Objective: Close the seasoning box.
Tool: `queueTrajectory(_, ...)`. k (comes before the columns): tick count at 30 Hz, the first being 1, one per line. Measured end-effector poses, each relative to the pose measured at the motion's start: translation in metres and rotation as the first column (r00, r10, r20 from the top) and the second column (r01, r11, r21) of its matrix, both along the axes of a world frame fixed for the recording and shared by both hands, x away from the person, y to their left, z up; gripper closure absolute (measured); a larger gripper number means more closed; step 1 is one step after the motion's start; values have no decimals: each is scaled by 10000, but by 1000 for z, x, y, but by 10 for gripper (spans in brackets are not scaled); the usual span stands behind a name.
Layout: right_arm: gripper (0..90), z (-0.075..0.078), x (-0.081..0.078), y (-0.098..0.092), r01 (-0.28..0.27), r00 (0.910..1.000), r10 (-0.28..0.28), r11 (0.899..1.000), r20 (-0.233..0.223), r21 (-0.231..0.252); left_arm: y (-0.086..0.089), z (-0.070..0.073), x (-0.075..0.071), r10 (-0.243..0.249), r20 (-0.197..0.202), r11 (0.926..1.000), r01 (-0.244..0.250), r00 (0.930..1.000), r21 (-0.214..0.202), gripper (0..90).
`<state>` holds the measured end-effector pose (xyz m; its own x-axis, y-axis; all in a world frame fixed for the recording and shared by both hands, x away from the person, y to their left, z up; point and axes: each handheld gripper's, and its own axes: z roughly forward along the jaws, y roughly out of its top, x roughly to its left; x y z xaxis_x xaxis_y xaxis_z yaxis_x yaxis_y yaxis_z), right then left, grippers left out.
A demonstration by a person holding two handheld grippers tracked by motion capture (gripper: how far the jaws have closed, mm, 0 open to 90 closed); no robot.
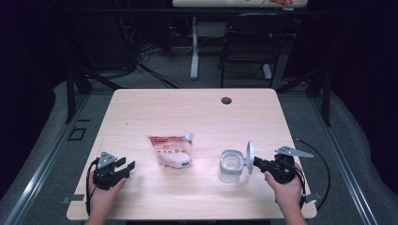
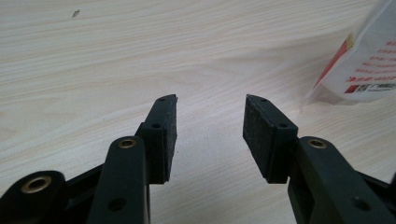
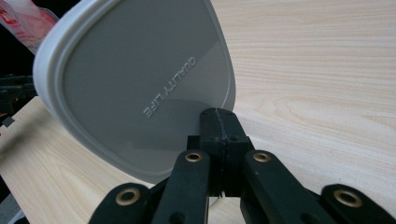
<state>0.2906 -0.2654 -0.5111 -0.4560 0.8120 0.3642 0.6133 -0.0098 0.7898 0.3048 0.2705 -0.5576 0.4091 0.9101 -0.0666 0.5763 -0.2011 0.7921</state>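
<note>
On the pale wooden table [image 1: 187, 112] lies a white pouch with a red top and a spout [image 1: 172, 151], seen again as the pouch [image 2: 369, 60] at the right edge of the left gripper view. A clear, lidless container [image 1: 231, 166] stands to its right. My right gripper [image 1: 257, 162] is shut on the rim of a grey-white lid [image 1: 250, 156], held on edge just right of the container. In the right gripper view the lid [image 3: 135, 79] rises left of the closed right gripper [image 3: 219, 114]. My left gripper [image 1: 126, 165] rests low at the front left, and the left gripper [image 2: 211, 105] stands open with bare wood between its pads.
A round cable hole [image 1: 226, 100] sits near the table's far edge. Behind the table are a dark chair [image 1: 251, 42] and a white desk leg [image 1: 194, 47]. A cable [image 1: 324, 164] loops from the right gripper past the table's right edge.
</note>
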Motion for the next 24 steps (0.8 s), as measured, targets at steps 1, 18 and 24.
queueTrajectory(1,900,0,0,0,-6,10000,6,10000,4,28,0,0,0,2,1,10000,-2,10000,-5,548)
queueTrajectory(18,781,-6,-4,-6,492,9988,-487,9963,89,-698,1,1,-1,-13,16,10000,13,10000,-2,545)
queueTrajectory(24,738,-12,-10,-7,583,9983,-589,9890,-2,-1357,1,1,-1,-26,42,10000,26,10000,-45,545)
